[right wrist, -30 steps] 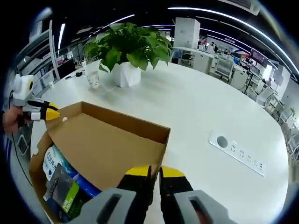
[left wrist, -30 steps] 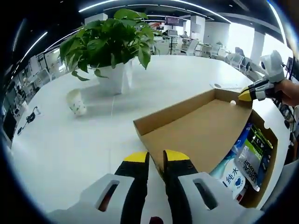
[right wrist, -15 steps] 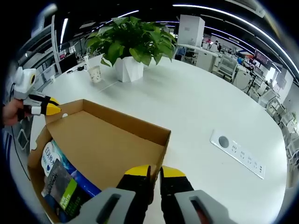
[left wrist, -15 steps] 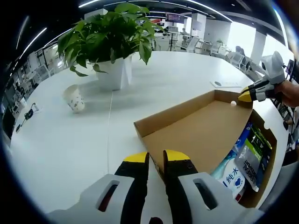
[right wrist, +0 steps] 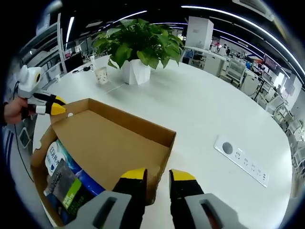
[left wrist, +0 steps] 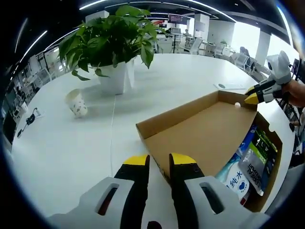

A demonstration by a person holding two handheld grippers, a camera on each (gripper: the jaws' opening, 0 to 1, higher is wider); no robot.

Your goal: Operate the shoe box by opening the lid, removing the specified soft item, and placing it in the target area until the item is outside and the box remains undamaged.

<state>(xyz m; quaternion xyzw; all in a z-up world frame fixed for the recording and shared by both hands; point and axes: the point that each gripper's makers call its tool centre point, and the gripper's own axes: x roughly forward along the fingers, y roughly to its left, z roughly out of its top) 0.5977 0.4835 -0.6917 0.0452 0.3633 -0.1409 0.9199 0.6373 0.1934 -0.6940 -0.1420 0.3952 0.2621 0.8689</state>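
Both grippers, left (left wrist: 158, 160) and right (right wrist: 158, 174), stand slightly spread at the lid (left wrist: 202, 136) corners, so we judge opening nearly done; next we reach for the soft packs (right wrist: 64, 176) in the box (right wrist: 40, 188) at lower left.

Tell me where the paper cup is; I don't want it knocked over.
The cup stands on the white table beside the potted plant, well apart from the box. In the right gripper view it sits far back, left of the plant.
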